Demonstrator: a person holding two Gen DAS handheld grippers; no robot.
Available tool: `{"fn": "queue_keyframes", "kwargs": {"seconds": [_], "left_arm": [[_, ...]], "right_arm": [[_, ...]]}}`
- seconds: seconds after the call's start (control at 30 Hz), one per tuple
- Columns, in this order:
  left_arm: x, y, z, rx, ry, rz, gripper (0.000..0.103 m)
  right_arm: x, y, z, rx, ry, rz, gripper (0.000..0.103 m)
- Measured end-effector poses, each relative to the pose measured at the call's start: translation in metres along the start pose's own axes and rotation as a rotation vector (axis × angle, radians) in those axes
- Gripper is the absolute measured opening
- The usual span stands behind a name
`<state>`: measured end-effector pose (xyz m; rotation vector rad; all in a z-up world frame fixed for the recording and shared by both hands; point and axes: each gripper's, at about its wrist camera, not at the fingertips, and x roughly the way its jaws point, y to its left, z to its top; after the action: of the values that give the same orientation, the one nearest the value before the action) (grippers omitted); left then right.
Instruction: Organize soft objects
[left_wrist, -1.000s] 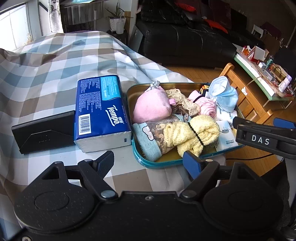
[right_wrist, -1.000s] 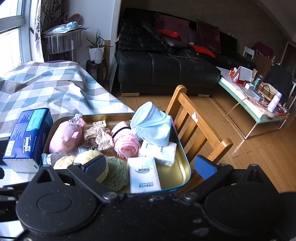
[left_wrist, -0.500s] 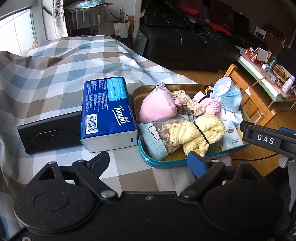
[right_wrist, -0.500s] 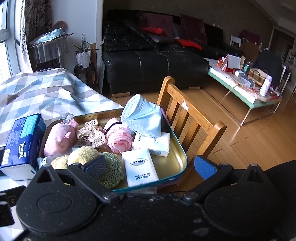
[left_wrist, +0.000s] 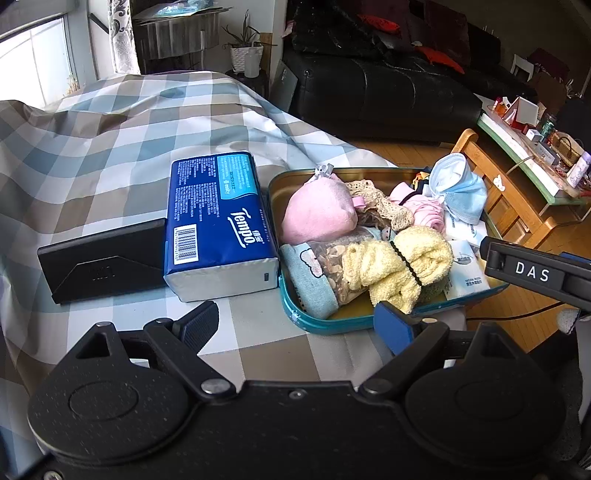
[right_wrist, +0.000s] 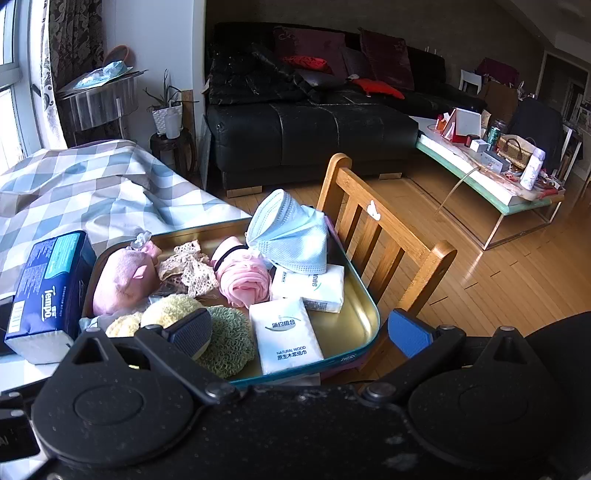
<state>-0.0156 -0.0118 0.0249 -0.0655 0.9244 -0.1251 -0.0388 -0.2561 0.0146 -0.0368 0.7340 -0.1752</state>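
left claw (left_wrist: 295, 326) backed slightly from tray (left_wrist: 325, 325) | right claw (right_wrist: 299, 332) swung rightward, tray lower-left
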Motion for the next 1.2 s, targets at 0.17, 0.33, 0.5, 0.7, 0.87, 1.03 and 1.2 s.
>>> {"fn": "queue_keyframes", "kwargs": {"seconds": [0.17,0.33,0.5,0.7,0.87,1.03,1.2], "left_arm": [[0.0002,0.001,-0.0003,-0.004,0.003,-0.001,0.088],[0.0007,0.0015,-0.0009,-0.005,0.007,-0.001,0.088],[0.0022,0.0013,-0.0013,-0.004,0.013,0.003,0.088],[0.0029,0.0027,-0.0015,-0.01,0.017,0.004,0.088],[0.003,0.0031,-0.0013,-0.012,0.017,0.007,0.088],[0.0039,0.0037,-0.0012,-0.02,0.022,0.006,0.088],[0.0029,0.005,-0.0014,-0.028,0.021,-0.001,0.088]], "right_arm": [[0.0014,0.0032,-0.0013,-0.01,0.004,-0.004,0.102],[0.002,0.0049,-0.0022,-0.013,0.006,-0.008,0.102],[0.0021,0.0061,-0.0021,-0.012,0.007,-0.005,0.102],[0.0022,0.0067,-0.0022,-0.013,0.007,-0.004,0.102],[0.0021,0.0068,-0.0022,-0.013,0.006,-0.005,0.102],[0.0022,0.0076,-0.0025,-0.015,0.008,-0.006,0.102],[0.0022,0.0083,-0.0029,-0.015,0.009,-0.006,0.102]]}}
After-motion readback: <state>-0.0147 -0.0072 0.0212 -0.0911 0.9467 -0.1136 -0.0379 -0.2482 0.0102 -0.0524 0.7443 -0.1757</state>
